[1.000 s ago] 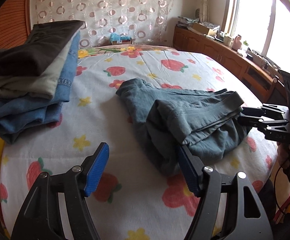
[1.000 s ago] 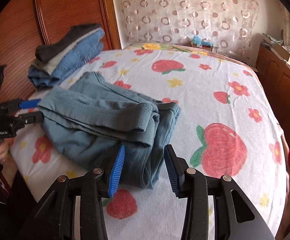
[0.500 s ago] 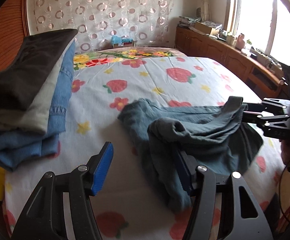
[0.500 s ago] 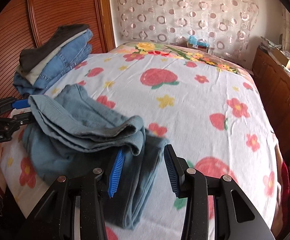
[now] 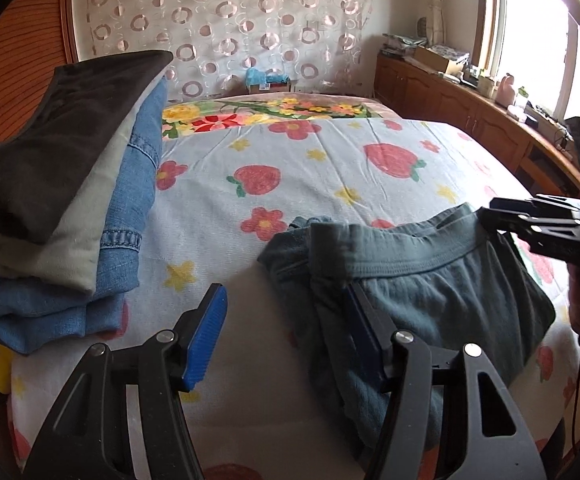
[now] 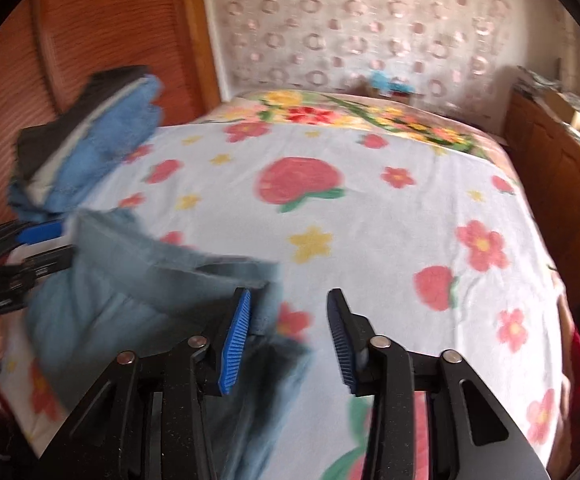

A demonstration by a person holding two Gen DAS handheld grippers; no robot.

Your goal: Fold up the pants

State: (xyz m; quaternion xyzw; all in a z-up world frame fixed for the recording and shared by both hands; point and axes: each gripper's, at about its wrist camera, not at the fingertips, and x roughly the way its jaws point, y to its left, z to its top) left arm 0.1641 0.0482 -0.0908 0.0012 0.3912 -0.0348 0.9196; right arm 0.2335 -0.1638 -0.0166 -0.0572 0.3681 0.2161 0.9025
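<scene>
Pants (image 5: 430, 284), grey-blue and bunched, hang between my two tongs over the near edge of the bed (image 5: 330, 184), sitting in the lower right of the left wrist view and the lower left of the right wrist view. My left tongs (image 5: 286, 332) fill the bottom of their own frame. Their jaws stand well apart, and the cloth is draped over the right-hand finger, hiding most of its blue pad, while the left-hand pad is bare with only the sheet behind it. I see no pinch there; the pants are hooked on that one finger.

My right tongs (image 6: 286, 340) are at the bottom of their blurred frame, and their jaws are closing. A fold of the pants lies against the left-hand blue pad and spills partly into the gap, but the right-hand pad is bare and touches nothing. In the left wrist view these tongs come in from the right edge, their tips at the waistband.

A stack of folded clothes (image 5: 62, 208), dark on top, then pale, then denim, lies at the left of the bed, beside the pants but apart from them. The sheet is printed with strawberries and flowers.
</scene>
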